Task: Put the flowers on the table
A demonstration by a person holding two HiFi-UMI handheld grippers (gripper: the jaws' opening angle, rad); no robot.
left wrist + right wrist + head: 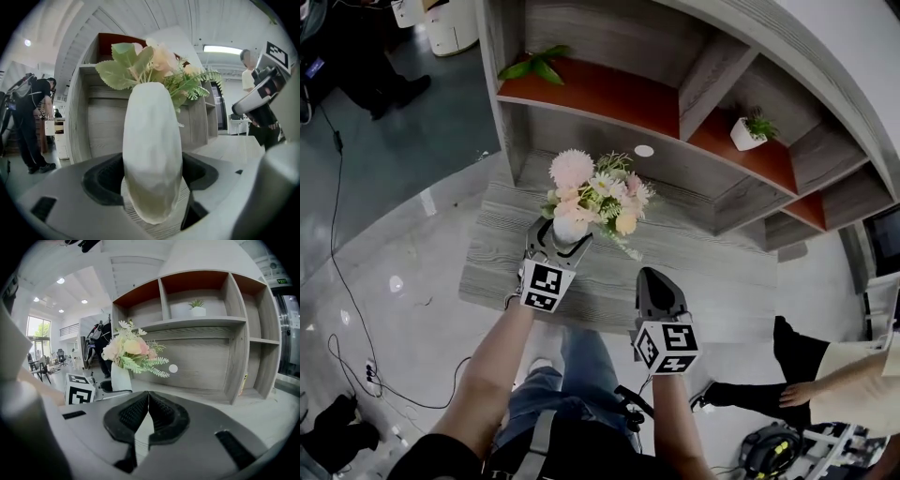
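A white vase (569, 228) of pink, cream and white flowers (595, 192) stands upright over the near left part of the grey wooden table (712, 258). My left gripper (558, 246) is shut on the vase. In the left gripper view the vase (152, 159) fills the gap between the black pads (101, 180), its base at the table top; whether it rests there I cannot tell. My right gripper (656, 284) hovers over the table's near edge, to the right of the vase, jaws shut and empty. The right gripper view shows its shut jaws and the flowers (131, 350) ahead to the left.
A grey shelf unit (712, 89) with orange shelves rises behind the table, holding a small potted plant (750, 131) and loose green leaves (534, 66). A person (825, 370) stands at the right. Cables (342, 281) run over the floor at left.
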